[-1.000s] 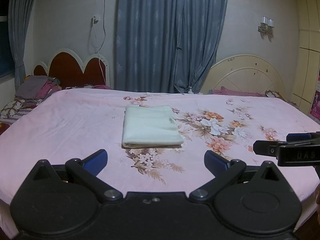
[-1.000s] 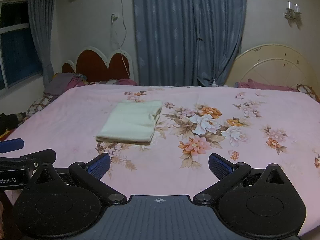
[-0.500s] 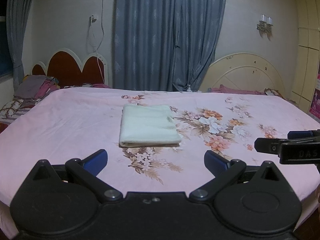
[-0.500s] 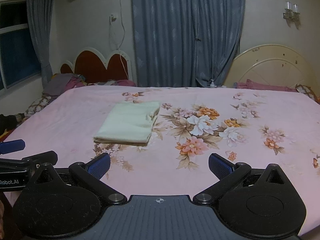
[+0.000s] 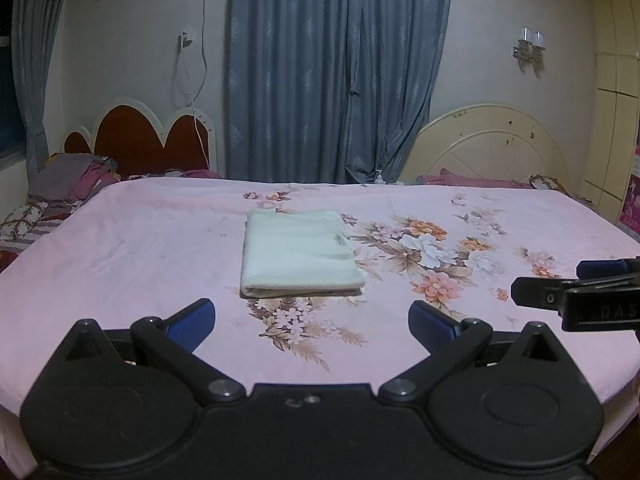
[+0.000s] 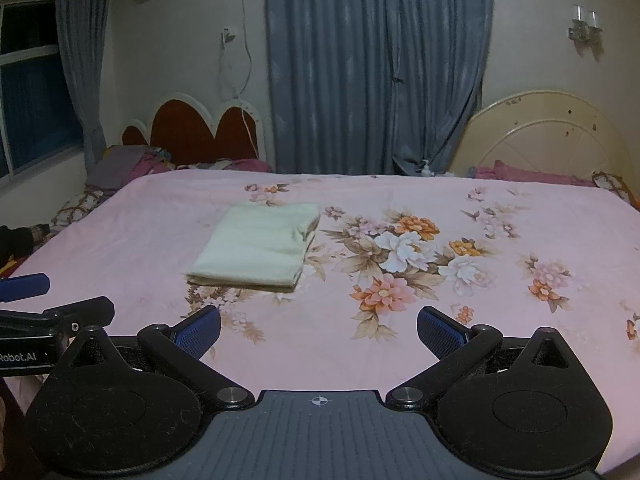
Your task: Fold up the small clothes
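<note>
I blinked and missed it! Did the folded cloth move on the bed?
No. The folded cloth still lies just left of the big flowers on the bedsheet, same as before.

Left gripper [image 5: 311,319] and right gripper [image 6: 319,326] are side by side, level, fingers spread wide, holding nothing.

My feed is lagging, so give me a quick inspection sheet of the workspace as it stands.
Surface: pink floral bedsheet, smooth.
Job's things: pale folded cloth lying flat in a neat rectangle, touched by nothing.
Clutter: pile of clothes at far left, off the sheet.
Grippers: left gripper and right gripper both with jaws wide apart, empty, short of the cloth.
Cables: white cord hanging from a wall socket.
Surroundings: blue curtains, two headboards, wall lamp.
</note>
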A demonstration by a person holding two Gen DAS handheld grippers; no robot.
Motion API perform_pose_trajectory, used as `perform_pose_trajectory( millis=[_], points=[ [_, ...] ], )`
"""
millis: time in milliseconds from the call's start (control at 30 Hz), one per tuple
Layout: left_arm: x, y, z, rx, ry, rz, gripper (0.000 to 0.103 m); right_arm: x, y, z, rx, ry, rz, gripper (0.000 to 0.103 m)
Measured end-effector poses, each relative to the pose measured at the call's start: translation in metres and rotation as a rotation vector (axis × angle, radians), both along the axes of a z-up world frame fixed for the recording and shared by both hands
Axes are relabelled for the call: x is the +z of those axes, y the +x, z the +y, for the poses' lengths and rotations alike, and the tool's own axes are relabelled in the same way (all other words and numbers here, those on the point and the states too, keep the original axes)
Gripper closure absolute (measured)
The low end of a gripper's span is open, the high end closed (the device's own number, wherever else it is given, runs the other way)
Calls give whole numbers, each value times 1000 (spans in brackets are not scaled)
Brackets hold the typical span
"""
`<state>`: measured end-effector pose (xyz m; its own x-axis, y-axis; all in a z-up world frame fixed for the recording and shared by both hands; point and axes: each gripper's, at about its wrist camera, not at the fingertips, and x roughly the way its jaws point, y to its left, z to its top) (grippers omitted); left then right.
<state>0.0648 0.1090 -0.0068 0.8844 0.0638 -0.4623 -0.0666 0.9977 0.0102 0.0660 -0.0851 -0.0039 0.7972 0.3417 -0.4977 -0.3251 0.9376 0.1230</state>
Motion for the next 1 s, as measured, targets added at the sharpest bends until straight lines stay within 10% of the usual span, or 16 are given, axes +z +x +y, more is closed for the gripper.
perform_pose_trajectory(
  millis=[1000],
  points=[
    [-1,2,9,16,-12,-13,1,-7,5,5,34,-6,1,0]
  ],
)
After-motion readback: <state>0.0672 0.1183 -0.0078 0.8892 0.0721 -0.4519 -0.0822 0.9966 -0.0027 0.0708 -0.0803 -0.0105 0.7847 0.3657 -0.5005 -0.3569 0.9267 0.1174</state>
